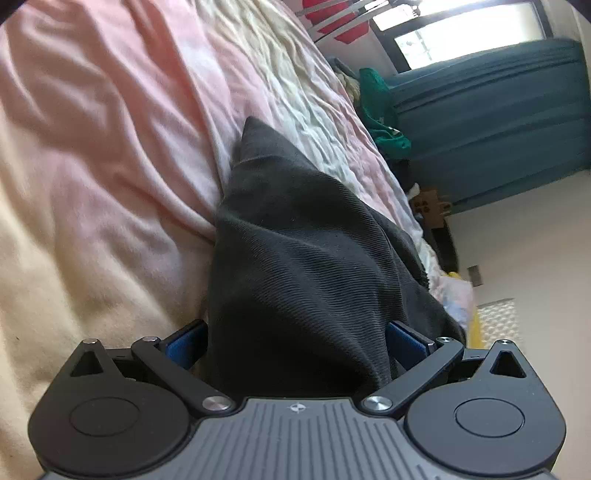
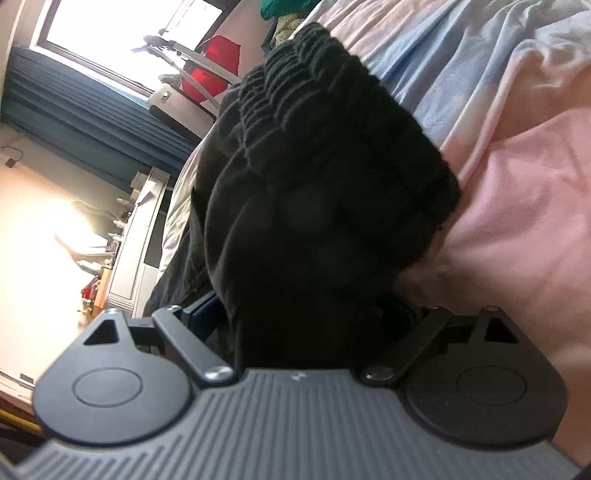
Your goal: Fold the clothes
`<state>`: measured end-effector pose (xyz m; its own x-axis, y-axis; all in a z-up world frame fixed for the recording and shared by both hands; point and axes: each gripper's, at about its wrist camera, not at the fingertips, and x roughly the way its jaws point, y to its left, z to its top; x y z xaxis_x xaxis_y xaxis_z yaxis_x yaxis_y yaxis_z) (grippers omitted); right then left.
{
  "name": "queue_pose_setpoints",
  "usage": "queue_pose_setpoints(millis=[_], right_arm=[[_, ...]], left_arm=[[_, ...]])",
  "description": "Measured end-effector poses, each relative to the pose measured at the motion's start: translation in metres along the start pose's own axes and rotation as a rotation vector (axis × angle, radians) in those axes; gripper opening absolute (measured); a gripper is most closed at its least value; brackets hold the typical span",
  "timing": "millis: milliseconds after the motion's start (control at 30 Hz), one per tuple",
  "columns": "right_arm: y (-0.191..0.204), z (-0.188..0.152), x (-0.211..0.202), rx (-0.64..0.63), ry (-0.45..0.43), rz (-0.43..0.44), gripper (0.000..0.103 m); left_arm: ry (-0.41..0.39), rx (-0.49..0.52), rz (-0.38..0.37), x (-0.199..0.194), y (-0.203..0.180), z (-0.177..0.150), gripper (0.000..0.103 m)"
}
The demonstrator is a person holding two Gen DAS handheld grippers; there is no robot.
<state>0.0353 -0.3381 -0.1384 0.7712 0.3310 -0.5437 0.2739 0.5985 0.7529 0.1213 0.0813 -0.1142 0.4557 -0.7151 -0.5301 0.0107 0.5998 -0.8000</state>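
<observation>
A dark cloth [image 1: 295, 266] was pinched in the jaws of the left gripper [image 1: 295, 347], and its thick ribbed end [image 2: 332, 122] was pinched in the jaws of the right gripper [image 2: 314, 321], likely so it could be pulled flat for folding. The cloth was held up just over the pink blanket [image 1: 92, 147] on the bed. Far behind, a blue curtain [image 1: 498, 122] was seen under a bright window [image 1: 461, 26].

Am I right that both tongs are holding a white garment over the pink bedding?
Not quite: the garment is black, not white. The left wrist view shows dark fabric bunched between the left tongs, and the right wrist view shows the same between the right tongs. The pink bedding lies underneath, as you said.
</observation>
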Motion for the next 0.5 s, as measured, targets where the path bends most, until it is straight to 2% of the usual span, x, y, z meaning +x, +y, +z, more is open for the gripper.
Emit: queue_pose_setpoints(millis=[267, 367, 433, 500], right_arm=[[0.015, -0.003, 0.001, -0.064, -0.026, 0.032, 0.093], [0.022, -0.005, -0.002, -0.103, -0.044, -0.003, 0.079], [0.025, -0.007, -0.002, -0.126, -0.054, -0.034, 0.068], [0.027, -0.008, -0.002, -0.143, -0.065, -0.059, 0.062]], left_arm=[[-0.027, 0.033, 0.0, 0.006, -0.004, -0.003, 0.1], [-0.046, 0.062, 0.024, 0.005, -0.008, -0.007, 0.092], [-0.07, 0.106, 0.065, 0.004, -0.015, -0.013, 0.088], [-0.103, 0.141, 0.1, 0.002, -0.022, -0.022, 0.082]])
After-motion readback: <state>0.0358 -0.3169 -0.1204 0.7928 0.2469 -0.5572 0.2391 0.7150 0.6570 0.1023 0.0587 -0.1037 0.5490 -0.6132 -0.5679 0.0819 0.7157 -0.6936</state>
